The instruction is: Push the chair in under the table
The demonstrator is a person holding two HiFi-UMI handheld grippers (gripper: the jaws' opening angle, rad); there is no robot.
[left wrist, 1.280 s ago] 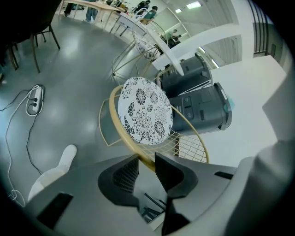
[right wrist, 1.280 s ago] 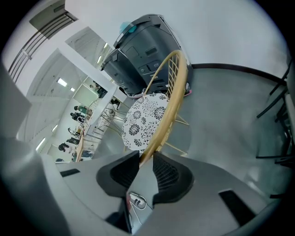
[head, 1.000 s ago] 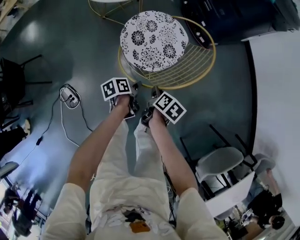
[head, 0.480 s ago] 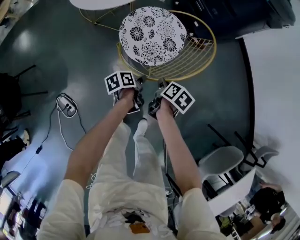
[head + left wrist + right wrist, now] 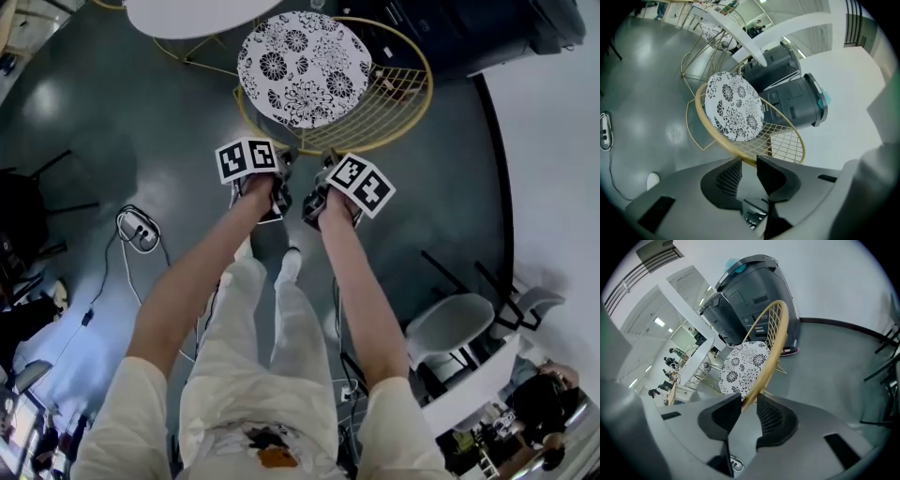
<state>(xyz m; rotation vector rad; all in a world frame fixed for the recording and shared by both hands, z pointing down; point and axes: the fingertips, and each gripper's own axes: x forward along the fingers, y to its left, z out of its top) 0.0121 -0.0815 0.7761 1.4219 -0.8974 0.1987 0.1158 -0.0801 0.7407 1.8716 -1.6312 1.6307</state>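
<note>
The left claw [image 5: 749,161] and the right claw [image 5: 749,404] are each clamped on the gold rim [image 5: 772,341] of the chair [image 5: 305,66], side by side at its back. The push looks partway done at best: the chair stands just short of the white table [image 5: 187,14], not under it. Around it are glossy grey floor [image 5: 112,112], a power strip [image 5: 139,230], dark machines [image 5: 792,98] and a white wall [image 5: 553,187].

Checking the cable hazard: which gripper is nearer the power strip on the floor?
Left. The left gripper grips the chair rim on the side toward the power strip, which lies down-left of it in the head view; the right gripper grips the rim just beyond.
</note>
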